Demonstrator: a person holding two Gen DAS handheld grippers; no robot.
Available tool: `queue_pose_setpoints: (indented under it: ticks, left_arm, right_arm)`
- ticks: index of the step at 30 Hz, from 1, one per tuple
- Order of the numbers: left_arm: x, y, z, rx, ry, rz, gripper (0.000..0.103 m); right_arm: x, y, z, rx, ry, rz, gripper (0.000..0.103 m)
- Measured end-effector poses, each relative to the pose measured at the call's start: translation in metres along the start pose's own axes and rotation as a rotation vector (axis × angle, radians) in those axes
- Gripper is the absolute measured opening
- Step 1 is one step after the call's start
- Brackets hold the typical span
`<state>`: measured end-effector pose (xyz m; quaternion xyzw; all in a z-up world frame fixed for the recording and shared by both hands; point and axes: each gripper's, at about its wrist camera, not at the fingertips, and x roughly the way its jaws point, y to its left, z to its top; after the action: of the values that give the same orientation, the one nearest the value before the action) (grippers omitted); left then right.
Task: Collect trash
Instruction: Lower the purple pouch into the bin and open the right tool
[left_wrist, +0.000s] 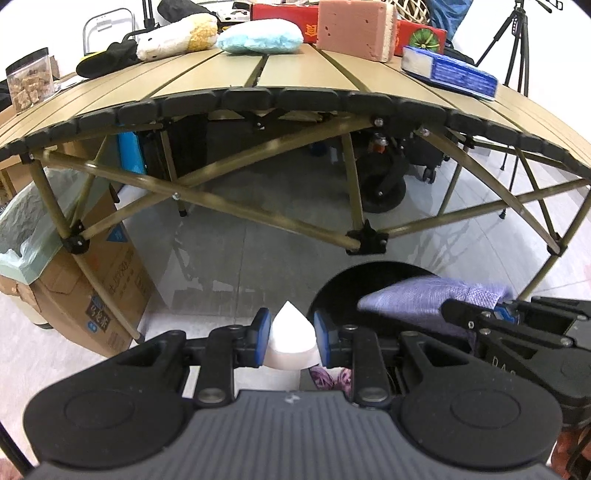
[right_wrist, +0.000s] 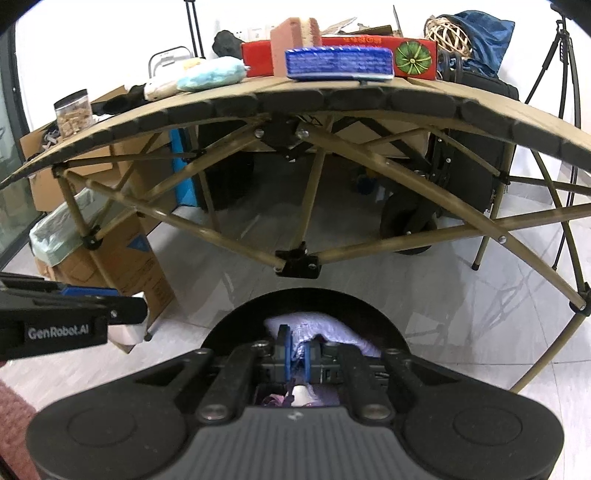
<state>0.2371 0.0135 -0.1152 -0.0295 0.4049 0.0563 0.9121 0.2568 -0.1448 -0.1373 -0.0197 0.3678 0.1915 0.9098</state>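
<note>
In front of the slatted folding table (left_wrist: 258, 74), on the floor, stands a black bin (right_wrist: 236, 325). Over its opening the right gripper (right_wrist: 297, 354) is clamped on a purple woven pouch (left_wrist: 424, 299); just beside the bin's rim, the left gripper (left_wrist: 291, 338) pinches a white foam wedge (left_wrist: 291, 332).

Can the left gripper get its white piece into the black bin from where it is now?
Probably yes. The left gripper is shut on the white piece, and the black bin sits just to its right with its mouth open. The right gripper, holding the purple cloth, crowds that opening, so mind a bump.
</note>
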Motion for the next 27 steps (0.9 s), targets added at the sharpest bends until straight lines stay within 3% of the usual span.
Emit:
queue_pose_setpoints:
  ticks: [20, 26, 27]
  left_arm:
    - [0.009, 0.000, 0.002, -0.001, 0.010, -0.008, 0.027]
    - [0.011, 0.001, 0.002, -0.005, 0.016, -0.004, 0.027]
    - [0.012, 0.001, 0.002, -0.006, 0.018, -0.004, 0.027]
  right_arm:
    - [0.017, 0.001, -0.003, -0.009, 0.023, 0.014, 0.006]
    - [0.025, -0.003, -0.006, 0.008, 0.083, 0.015, 0.015]
    - [0.026, -0.004, -0.006, 0.011, 0.092, 0.013, 0.023]
